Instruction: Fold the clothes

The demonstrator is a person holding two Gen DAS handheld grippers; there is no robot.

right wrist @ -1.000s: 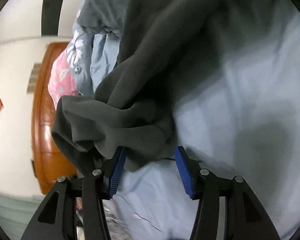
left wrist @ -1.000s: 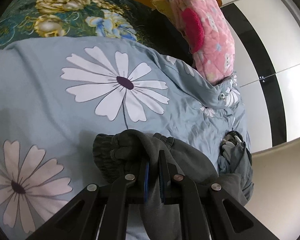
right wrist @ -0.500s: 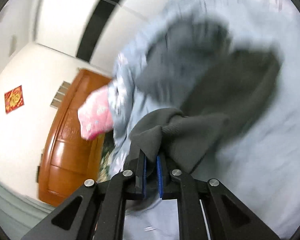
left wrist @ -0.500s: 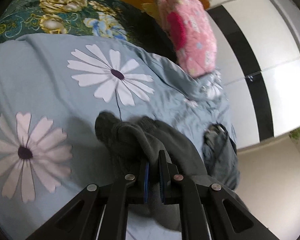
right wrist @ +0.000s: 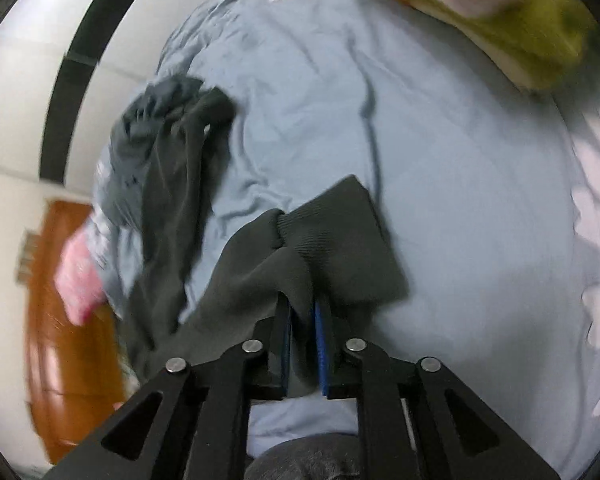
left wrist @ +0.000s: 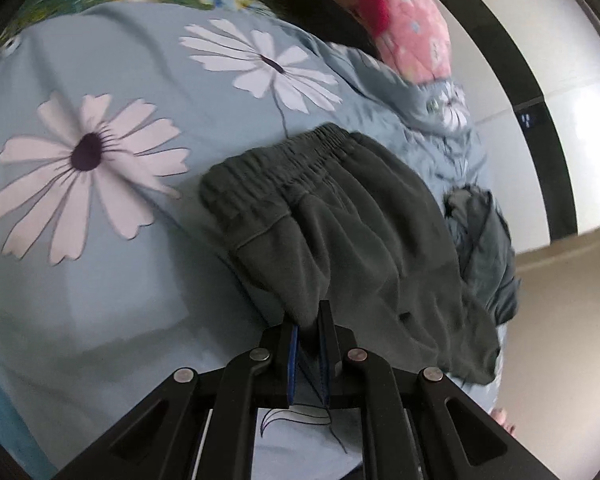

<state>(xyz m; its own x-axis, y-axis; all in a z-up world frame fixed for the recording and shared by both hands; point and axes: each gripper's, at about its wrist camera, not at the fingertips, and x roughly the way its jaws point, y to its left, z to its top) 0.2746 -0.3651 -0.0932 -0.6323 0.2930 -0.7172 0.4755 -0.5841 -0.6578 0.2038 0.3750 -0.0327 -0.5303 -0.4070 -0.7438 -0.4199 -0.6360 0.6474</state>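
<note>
- Clamping down on dark grey fabric, the left gripper has its blue-padded jaws nearly together, a fold of the sweatpants pinched between them.
- It's angled low over the bed, fingers pointing toward the headboard end where the pink quilted pillow sits.
- The sweatpants lie spread on the duvet, gathered elastic waistband farthest from the left gripper — ribbed and puckered, with soft fleecy cloth falling in loose pleats below it.
- The right gripper is in the same state: jaws narrow, gripping a bunch of the same dark cloth just behind a ribbed knit cuff that fans out flat past the fingertips.
- From the right wrist view the pant leg runs off to the left side of the bed, toward a crumpled grey-blue garment near the bed's edge.
- That garment shows in the left view too, bunched at the right edge of the bed, thinner and smoother-looking than the fleece.
- The duvet is pale blue cotton-ish stuff with big white daisies — lightly wrinkled, soft and puffy.
- A yellow-green plush thing sits at the far corner in the right view, too blurred to identify.
- An orange-brown wooden door stands off to the left, also blurred.
</note>
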